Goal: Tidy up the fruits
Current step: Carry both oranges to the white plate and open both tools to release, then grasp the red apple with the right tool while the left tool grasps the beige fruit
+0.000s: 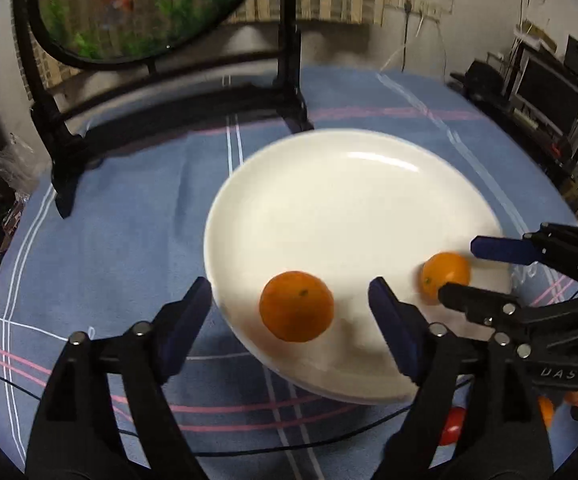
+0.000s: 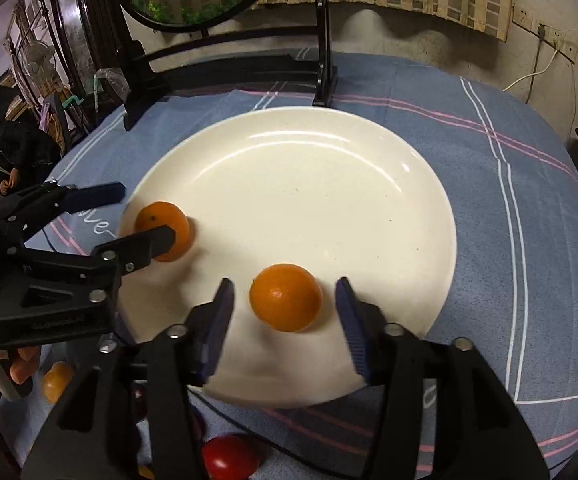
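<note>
**Two oranges sit on the white plate**

Left wrist view: The left tool (image 1: pixel 289 304) is spread wide. An orange (image 1: pixel 296 306) lies between its two blue pads (image 1: pixel 393 330), but the pads do not touch it. This orange rests on the near part of the white plate (image 1: pixel 349 200). The plate sits on a worktop with a blue striped cloth (image 1: pixel 129 240). On the right, the right tool (image 1: pixel 459 270) reaches in, and a second orange (image 1: pixel 445 276) lies between its fingers. A red fruit (image 1: pixel 453 426) lies on the cloth near the bottom. A dark stand with a round fish picture (image 1: pixel 137 4) is at the back.

Right wrist view: The right tool (image 2: pixel 285 304) is spread too. An orange (image 2: pixel 285 297) sits on the plate (image 2: pixel 309 184) between its pads, with a gap on each side. On the left, the left tool (image 2: pixel 145 218) has its fingers apart around the other orange (image 2: pixel 163 230), near the plate's edge. A red fruit (image 2: pixel 231 458) and a small orange fruit (image 2: pixel 57 380) lie on the cloth below the plate.
</note>
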A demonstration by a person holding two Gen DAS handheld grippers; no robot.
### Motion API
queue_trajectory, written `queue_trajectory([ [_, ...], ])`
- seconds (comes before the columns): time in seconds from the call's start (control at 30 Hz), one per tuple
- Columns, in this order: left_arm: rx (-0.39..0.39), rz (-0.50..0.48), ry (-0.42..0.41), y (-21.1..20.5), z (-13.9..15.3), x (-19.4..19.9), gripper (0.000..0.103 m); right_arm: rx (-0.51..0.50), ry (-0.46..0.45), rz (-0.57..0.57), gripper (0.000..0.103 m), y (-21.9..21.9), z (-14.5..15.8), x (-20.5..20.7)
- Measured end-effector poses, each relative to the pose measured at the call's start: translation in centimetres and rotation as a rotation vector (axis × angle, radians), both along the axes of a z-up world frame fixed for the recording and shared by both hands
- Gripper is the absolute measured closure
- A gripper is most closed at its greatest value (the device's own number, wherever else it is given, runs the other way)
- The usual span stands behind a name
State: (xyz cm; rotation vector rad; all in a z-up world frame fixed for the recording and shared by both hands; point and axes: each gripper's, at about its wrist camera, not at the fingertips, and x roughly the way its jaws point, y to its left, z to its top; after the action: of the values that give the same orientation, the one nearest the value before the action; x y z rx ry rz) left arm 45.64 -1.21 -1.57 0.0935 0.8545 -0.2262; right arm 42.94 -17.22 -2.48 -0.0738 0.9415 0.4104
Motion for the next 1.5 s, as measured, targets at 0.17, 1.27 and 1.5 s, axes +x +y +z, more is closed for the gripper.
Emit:
queue_trajectory([
  [0.17, -0.059, 0.026, -0.068, 1.8, 3.2, -4.2, 0.006, 0.039, -0.086, -0.001, 0.045, -1.6, 2.7, -4.8],
  [1.27, -0.123, -0.037, -0.149, 5.3, -3.6, -34.0, 0.002, 0.077, -0.076, -0.009, 0.037, -4.2, -2.9, -27.2],
  [1.5, -0.146, -0.024, -0.139, 5.6, -3.7, -33.9, 0.002, 0.097, -0.063, -0.013, 0.037, -4.0, -3.0, -27.0],
])
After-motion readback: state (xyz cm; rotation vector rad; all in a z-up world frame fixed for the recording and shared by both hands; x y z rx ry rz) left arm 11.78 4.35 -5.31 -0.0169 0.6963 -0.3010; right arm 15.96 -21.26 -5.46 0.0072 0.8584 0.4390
